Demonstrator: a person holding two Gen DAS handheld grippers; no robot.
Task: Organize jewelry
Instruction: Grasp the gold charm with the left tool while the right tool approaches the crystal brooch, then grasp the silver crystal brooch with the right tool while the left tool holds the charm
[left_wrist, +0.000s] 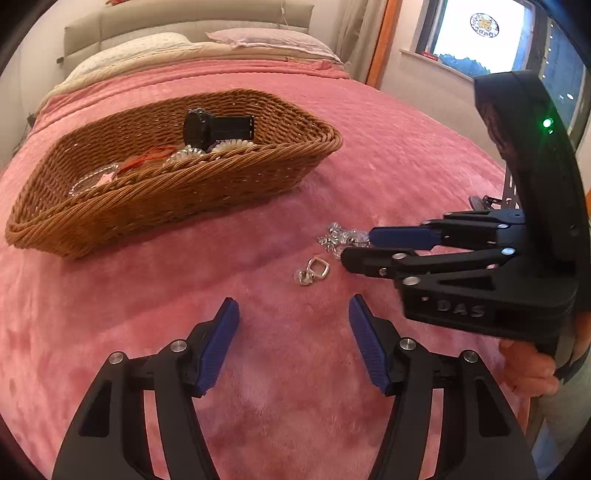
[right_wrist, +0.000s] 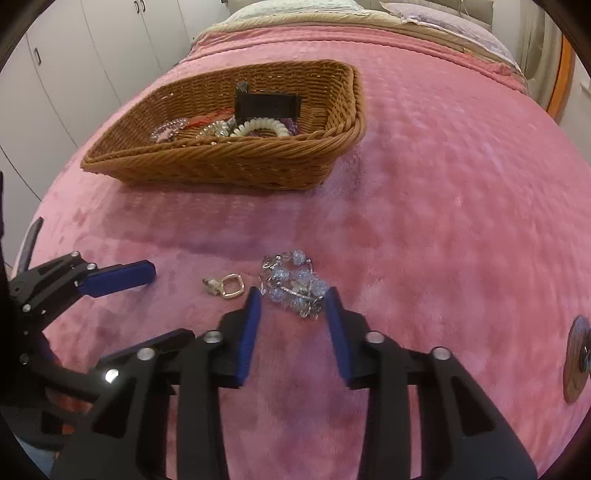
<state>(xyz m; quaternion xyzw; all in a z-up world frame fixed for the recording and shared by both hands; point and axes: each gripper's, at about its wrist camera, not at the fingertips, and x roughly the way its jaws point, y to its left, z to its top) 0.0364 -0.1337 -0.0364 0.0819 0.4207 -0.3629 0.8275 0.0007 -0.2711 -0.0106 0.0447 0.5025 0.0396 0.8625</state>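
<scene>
On the pink blanket lies a bunched crystal bracelet. My right gripper points down at it, and its blue pads touch the bracelet on both sides while it rests on the blanket. A small silver ring piece lies beside the bracelet. Just short of the ring my left gripper stands open with nothing between its fingers. Farther back, a wicker basket holds a black watch and several bracelets.
The bed fills both views, with pillows at its head. White wardrobe doors stand to the left and a window to the right. A round brown disc lies at the right edge. A person's hand holds the right gripper.
</scene>
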